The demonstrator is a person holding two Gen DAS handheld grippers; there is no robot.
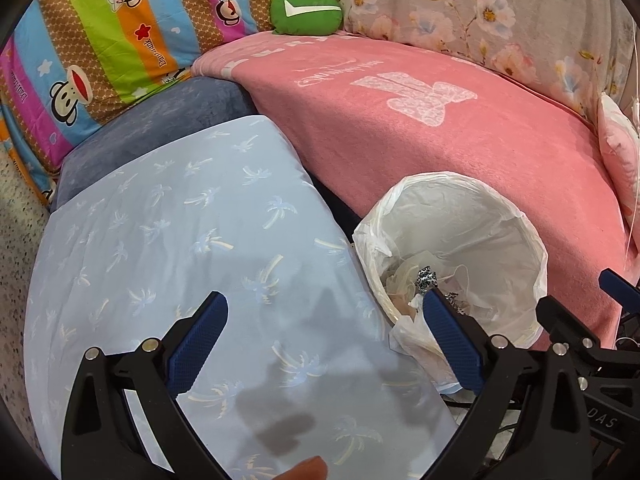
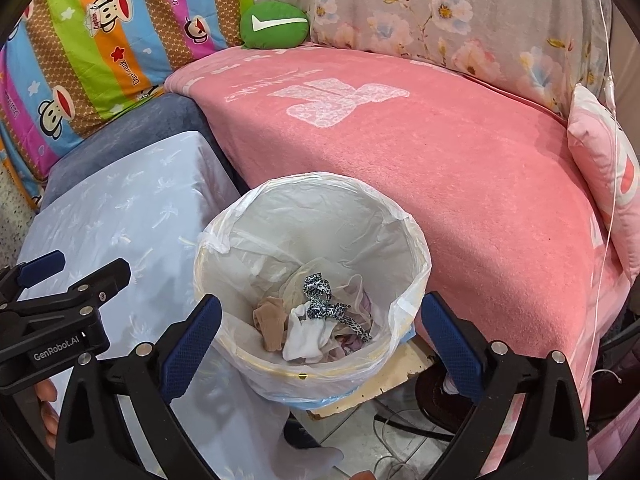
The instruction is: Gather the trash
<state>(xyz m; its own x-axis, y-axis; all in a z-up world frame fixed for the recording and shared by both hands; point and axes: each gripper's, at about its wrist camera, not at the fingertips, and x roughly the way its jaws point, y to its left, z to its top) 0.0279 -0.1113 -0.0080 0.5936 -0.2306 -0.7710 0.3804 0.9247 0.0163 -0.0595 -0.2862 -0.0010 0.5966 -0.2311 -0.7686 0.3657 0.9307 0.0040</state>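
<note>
A round bin with a white plastic liner (image 2: 404, 220) stands between a pale blue cloth-covered stool and a pink sofa; it also shows in the left wrist view (image 1: 520, 216). Inside lie a beige sock (image 2: 269, 322), a white sock (image 2: 306, 338) and a leopard-print ribbon (image 2: 320, 294). My right gripper (image 2: 320, 338) is open and empty, directly above the bin's near rim. My left gripper (image 1: 326, 336) is open and empty over the blue cloth (image 1: 172, 240), left of the bin. The left gripper also appears in the right wrist view (image 2: 74, 266).
A pink blanket (image 2: 420, 140) covers the sofa seat. A green cushion (image 2: 274, 24), a striped monkey-print quilt (image 2: 92, 40) and floral fabric (image 2: 460, 12) lie behind. A pink pillow (image 2: 604, 164) sits at right. Cables (image 2: 400, 424) run on the floor under the bin.
</note>
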